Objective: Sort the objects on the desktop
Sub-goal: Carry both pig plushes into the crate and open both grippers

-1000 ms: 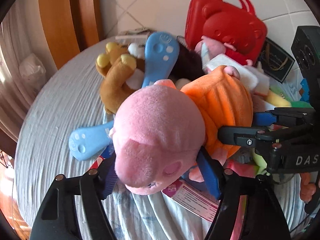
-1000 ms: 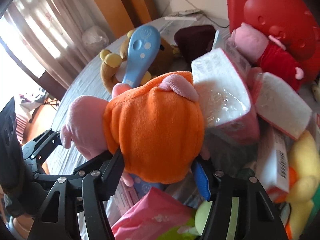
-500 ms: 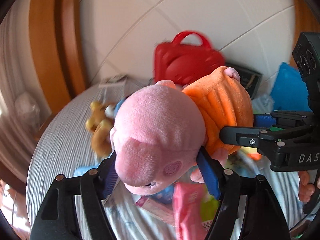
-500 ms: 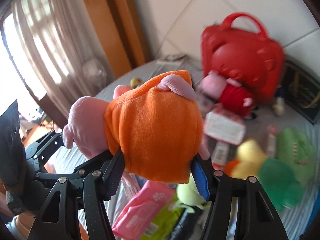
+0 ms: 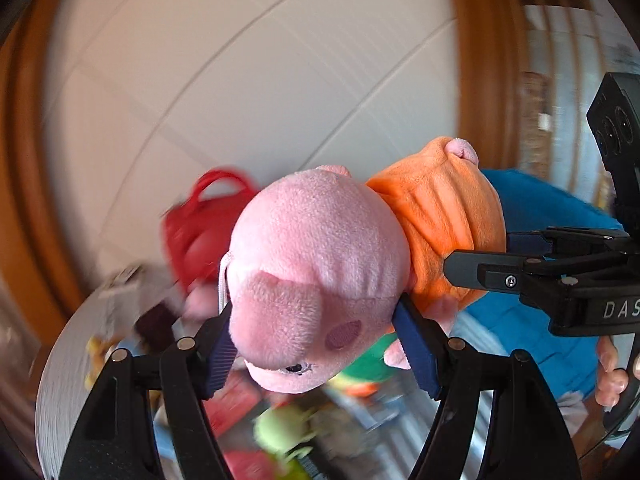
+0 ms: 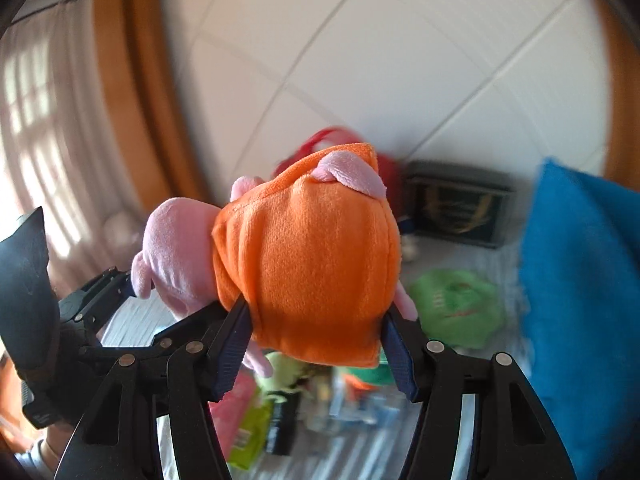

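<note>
Both grippers hold one pink pig plush in an orange dress, high above the table. My left gripper (image 5: 316, 344) is shut on its pink head (image 5: 316, 264). My right gripper (image 6: 316, 340) is shut on its orange body (image 6: 308, 248), and also shows from the side in the left wrist view (image 5: 476, 256). The left gripper shows at the left of the right wrist view (image 6: 104, 292). Below lie blurred desktop objects: a red bear-shaped case (image 5: 200, 228), a green plush (image 6: 456, 308) and a pink packet (image 6: 232, 408).
A round table with a striped grey cloth (image 5: 68, 368) lies below. A big blue cushion (image 6: 580, 312) stands at the right. A dark box (image 6: 456, 208) leans on the white tiled wall (image 6: 360, 60). Wooden frames flank the wall.
Both grippers have lifted the pig plush up and away from the pile. The table objects now look smaller and lower, and more wall shows. The grips are unchanged.
</note>
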`<state>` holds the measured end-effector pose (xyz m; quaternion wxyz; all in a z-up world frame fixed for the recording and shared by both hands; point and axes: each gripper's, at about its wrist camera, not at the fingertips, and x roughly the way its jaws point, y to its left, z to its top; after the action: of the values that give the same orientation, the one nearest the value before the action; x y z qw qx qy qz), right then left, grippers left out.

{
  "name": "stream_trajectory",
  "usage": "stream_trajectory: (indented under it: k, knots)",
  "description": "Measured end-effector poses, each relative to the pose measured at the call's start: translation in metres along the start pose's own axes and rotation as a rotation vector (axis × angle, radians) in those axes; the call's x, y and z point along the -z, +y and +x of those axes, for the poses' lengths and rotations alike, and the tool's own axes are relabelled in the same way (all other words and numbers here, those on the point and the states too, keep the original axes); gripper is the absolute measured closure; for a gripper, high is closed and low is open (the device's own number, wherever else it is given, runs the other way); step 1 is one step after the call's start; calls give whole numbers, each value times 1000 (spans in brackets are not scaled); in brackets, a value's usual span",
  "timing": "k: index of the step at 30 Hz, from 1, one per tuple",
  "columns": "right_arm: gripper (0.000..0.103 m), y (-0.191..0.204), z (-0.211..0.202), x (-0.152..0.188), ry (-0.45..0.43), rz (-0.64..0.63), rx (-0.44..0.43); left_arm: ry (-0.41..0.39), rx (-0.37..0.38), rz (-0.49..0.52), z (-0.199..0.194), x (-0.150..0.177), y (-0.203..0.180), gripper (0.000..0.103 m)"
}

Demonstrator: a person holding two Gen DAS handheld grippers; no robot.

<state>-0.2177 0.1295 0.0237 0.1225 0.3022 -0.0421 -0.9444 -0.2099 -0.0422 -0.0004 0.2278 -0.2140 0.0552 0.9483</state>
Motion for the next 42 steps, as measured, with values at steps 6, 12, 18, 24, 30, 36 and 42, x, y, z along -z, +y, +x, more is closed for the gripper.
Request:
stream_trajectory:
  k: [6, 12, 18, 24, 30, 36, 42]
  knots:
    - [42, -58, -87, -8, -102, 99, 177, -77, 184, 126, 2, -54, -86, 31]
    - [42, -122, -170, -5, -153, 205, 362, -86, 380, 219, 13, -96, -188, 31]
    - [42, -193, -228, 11, -144, 323, 464, -5, 497, 290, 44, -119, -281, 31]
    - [42, -270, -254, 36, -85, 450, 486, 137, 536, 348, 89, -127, -356, 31]
    - [42, -330, -256, 58, -22, 551, 445, 277, 521, 370, 134, -127, -408, 31]
    - [40, -370, -246, 68, 29, 591, 419, 386, 460, 358, 169, -112, -434, 27]
    - [40, -398, -235, 70, 69, 575, 427, 432, 398, 371, 176, -105, -443, 27]
